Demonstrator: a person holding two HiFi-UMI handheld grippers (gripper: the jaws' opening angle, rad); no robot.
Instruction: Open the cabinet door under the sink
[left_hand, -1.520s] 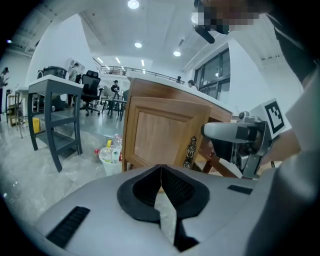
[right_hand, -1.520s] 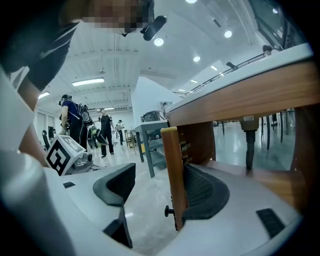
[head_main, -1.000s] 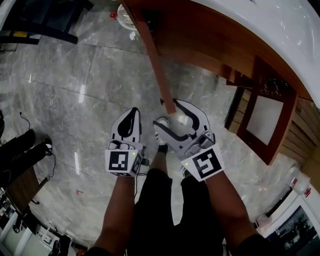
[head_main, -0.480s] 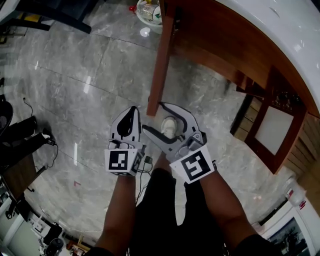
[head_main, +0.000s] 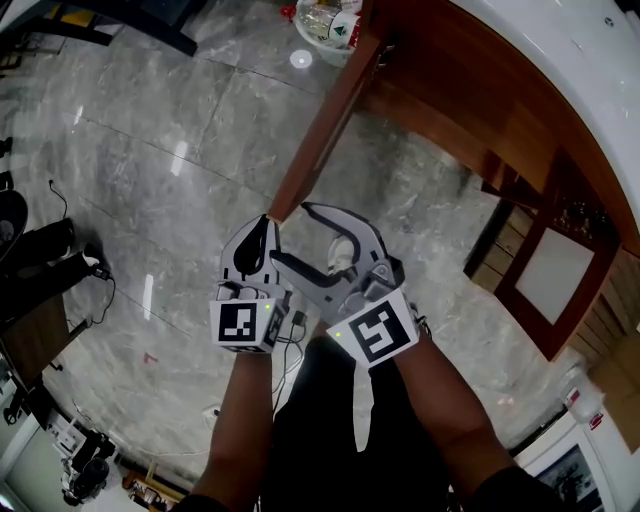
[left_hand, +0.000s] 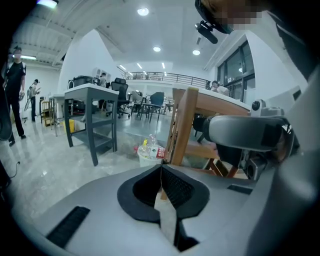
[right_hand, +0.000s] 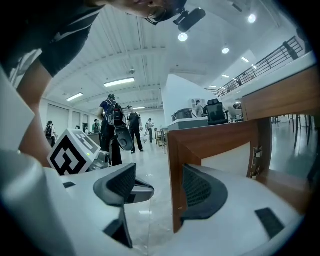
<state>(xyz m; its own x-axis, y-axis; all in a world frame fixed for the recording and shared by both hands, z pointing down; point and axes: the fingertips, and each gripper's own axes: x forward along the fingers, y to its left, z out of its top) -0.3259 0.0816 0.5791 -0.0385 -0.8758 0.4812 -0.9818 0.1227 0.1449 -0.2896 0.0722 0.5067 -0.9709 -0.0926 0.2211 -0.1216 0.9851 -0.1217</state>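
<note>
Pulling on the door (head_main: 325, 125) is the job of the right gripper (head_main: 290, 232). Its jaws are wide apart, and the free edge of the door stands between them. In the right gripper view, one pad (right_hand: 202, 192) sits right against the back of the wood. The other pad (right_hand: 117, 184) is well apart from the front. So the gripper does not squeeze the door. I think it is held like a hook, because a hook is enough to swing a light door. It also lets the wood slide as the door turns.

The door hangs from the cabinet (head_main: 440, 95) under the white counter (head_main: 570, 50). It sticks far out over the floor (head_main: 140, 140), so it looks open a good way already. Its hinges (right_hand: 256, 152) show at the far end.

The left gripper (head_main: 263, 230) is just beside the right one, near the low corner of the door. Its jaws are pressed together and there is nothing between them. I think it waits there out of the way, since one gripper can do this job.

A bin (head_main: 325, 28) with bottles stands on the floor near the hinge end of the door. If the door swings much more, it may bump the bin, so a slow pull seems best. Another door (head_main: 545, 250) farther along the cabinet looks open too.
</note>
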